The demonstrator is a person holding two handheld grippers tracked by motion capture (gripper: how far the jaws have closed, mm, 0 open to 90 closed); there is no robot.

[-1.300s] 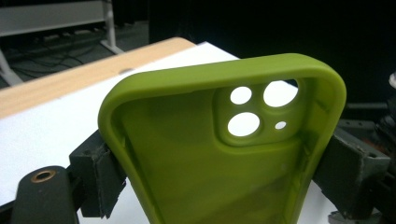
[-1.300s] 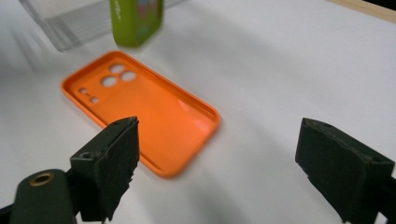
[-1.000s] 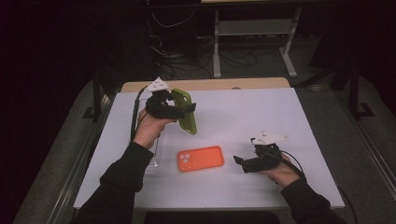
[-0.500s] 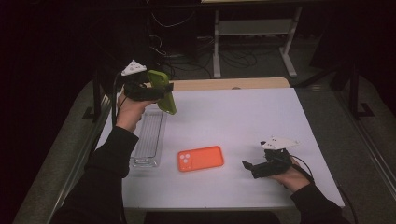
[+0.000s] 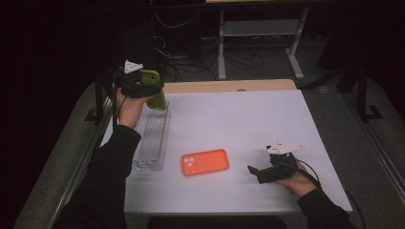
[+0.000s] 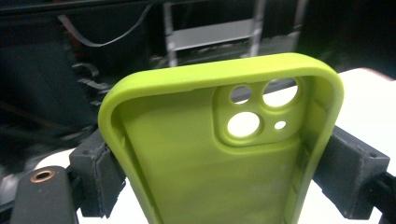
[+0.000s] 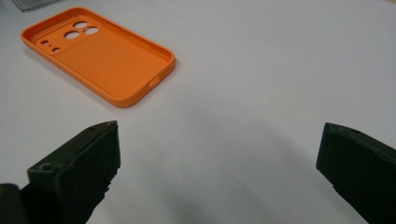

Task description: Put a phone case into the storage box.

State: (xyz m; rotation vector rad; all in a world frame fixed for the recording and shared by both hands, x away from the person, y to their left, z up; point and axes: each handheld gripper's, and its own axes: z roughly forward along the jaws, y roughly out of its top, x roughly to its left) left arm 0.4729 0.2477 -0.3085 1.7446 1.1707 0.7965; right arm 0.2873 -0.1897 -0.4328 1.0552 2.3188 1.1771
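A lime-green phone case [image 5: 157, 99] hangs upright above the far end of a clear plastic tray [image 5: 152, 139], with my left gripper [image 5: 149, 85] shut on its sides. In the left gripper view the green phone case [image 6: 219, 158] shows its inner face and camera holes, pinched between the black pads [image 6: 99, 177]. An orange phone case [image 5: 205, 162] lies flat, inside up, on the white table near the front. My right gripper [image 5: 255, 174] rests low to its right, open, with nothing between its jaws. From the right gripper view the orange phone case [image 7: 102, 56] lies ahead to the left.
The white table top [image 5: 248, 124] stretches bare behind and right of the orange case. A wooden strip [image 5: 229, 86] runs along the far edge. Cables and a metal stand [image 5: 258, 33] sit on the dark floor beyond.
My left gripper has carried the green case left and toward the far edge, over the tray's far end. The right gripper has shifted slightly nearer the front edge.
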